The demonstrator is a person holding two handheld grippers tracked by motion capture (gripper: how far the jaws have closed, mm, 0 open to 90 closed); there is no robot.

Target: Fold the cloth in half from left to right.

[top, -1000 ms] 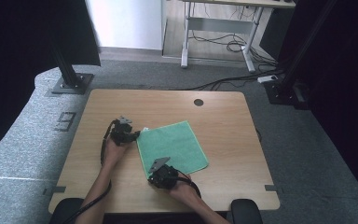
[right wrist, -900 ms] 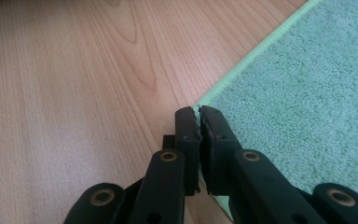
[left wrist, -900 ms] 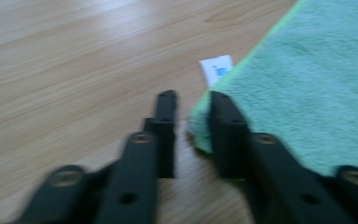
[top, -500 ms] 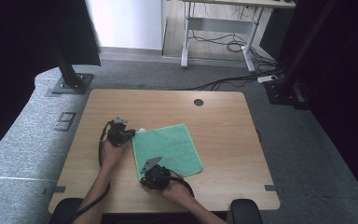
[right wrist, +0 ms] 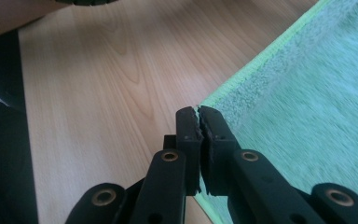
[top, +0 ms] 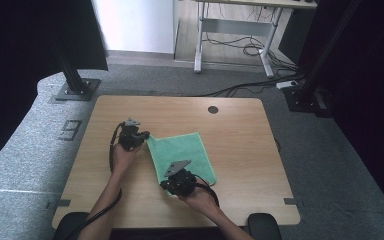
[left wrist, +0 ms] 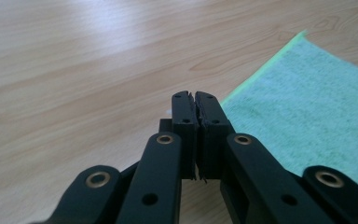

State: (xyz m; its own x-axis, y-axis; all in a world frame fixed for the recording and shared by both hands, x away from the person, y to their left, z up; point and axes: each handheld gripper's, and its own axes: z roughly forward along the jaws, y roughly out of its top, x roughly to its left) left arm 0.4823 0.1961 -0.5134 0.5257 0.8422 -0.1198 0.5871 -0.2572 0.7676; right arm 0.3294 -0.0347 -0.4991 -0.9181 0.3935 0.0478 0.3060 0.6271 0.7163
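One green cloth point(top: 182, 156) lies flat near the middle of the table point(top: 240, 125), tilted a little against the table's edges. Bare wood lies open on every side of it, widest to the right and at the far end.

The left gripper point(top: 139, 136) sits at the cloth's far left corner; in the left gripper view its jaws are pressed together at the cloth's edge point(left wrist: 279, 70), though whether fabric is pinched between them I cannot tell. The right gripper point(top: 169, 186) is at the near left corner; in the right gripper view its jaws are likewise closed right at the bright hem point(right wrist: 261, 60), and again a pinch cannot be confirmed.

The table is pale wood with one round hole point(top: 213, 109) near its far edge. Grey carpet point(top: 25, 150) surrounds it; a second desk's legs point(top: 198, 45) and cables stand beyond.

Two grippers, one cloth.
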